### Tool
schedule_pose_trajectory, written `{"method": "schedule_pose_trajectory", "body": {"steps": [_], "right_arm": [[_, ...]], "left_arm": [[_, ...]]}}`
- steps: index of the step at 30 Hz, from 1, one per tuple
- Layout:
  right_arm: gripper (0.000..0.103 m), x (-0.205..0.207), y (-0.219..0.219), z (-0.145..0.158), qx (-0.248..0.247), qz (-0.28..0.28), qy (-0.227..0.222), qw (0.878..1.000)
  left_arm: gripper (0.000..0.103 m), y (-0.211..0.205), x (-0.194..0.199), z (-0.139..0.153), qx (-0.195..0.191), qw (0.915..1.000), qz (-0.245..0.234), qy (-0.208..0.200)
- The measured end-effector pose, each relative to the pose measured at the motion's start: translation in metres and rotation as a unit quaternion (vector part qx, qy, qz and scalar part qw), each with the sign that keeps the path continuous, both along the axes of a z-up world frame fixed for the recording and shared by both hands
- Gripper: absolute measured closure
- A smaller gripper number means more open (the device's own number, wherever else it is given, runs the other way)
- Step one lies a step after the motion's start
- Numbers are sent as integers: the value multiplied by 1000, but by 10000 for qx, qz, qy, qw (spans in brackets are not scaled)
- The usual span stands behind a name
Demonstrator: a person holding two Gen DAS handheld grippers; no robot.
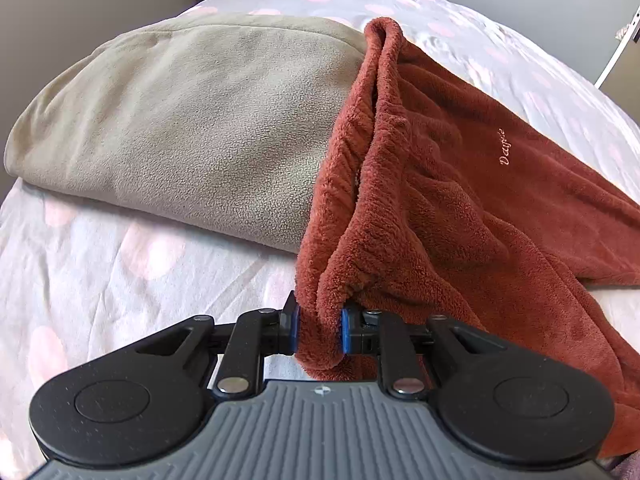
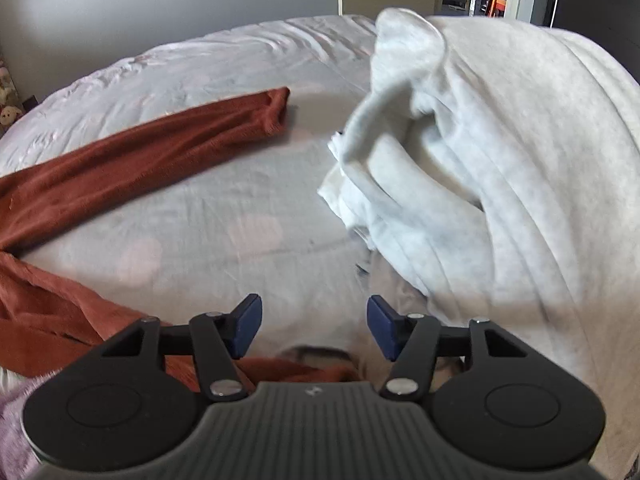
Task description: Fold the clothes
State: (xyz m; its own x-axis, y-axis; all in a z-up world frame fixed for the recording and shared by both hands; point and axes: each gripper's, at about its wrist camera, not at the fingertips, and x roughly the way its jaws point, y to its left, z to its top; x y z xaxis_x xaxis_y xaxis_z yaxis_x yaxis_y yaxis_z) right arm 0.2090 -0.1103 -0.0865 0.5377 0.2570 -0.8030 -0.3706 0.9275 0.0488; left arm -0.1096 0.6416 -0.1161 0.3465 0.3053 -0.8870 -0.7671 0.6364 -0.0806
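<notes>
Your left gripper (image 1: 319, 330) has its fingers clenched on a bunched fold of the rust fleece garment (image 1: 460, 184), which trails toward two o'clock across the bed (image 1: 100, 264); your right gripper (image 2: 314, 328) fingers stand released over bare sheet, grey sweatshirt (image 2: 500, 160) at two o'clock.

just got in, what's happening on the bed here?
A person with two handheld grippers is folding clothes on a bed. The left gripper is shut on the waistband of rust-red fleece trousers, lifting it beside a folded beige fleece. The right gripper is open and holds nothing, over the sheet near a heap of pale grey garments. One trouser leg lies stretched out flat.
</notes>
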Motion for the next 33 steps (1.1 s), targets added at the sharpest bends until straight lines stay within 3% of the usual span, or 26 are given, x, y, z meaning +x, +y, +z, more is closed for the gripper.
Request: {"method": "schedule_pose_trajectory", "body": {"steps": [6, 11, 13, 14, 17, 22, 23, 25, 29, 31, 33], "right_arm": [[41, -22, -37, 0, 524, 73, 142, 9985], [41, -31, -40, -3, 930, 173, 394, 9947], [59, -32, -34, -12, 947, 221, 577, 9936], [87, -33, -32, -16, 1004, 262, 671, 9923], [90, -37, -20, -5, 927, 373, 315, 9945], [95, -15, -5, 42, 901, 131, -626, 9939], [103, -7, 0, 50, 781, 39, -826, 9935], [103, 13, 9, 61, 573, -157, -1102, 9921], [103, 58, 30, 66, 308, -293, -1229, 9915], [103, 75, 39, 62, 364, -133, -942, 9948], [96, 83, 46, 53, 343, 76, -668, 9971]], "left_arm": [[87, -4, 1, 2, 22, 10000, 22, 26], [86, -7, 1, 3, 60, 10000, 27, 42], [86, -7, 1, 3, 64, 10000, 50, 34], [86, -8, 0, 4, 70, 10000, 58, 27], [86, -8, -3, 6, 100, 9999, 76, -5], [86, -9, -5, 9, 219, 9996, 171, 21], [86, -9, -5, 8, 248, 9995, 177, 43], [86, -9, -4, 8, 292, 9993, 197, 93], [86, -6, -7, 3, 231, 9993, 283, 115], [86, -5, -9, 0, 174, 9993, 315, 114], [86, -4, -11, -4, 134, 9993, 334, 123]]}}
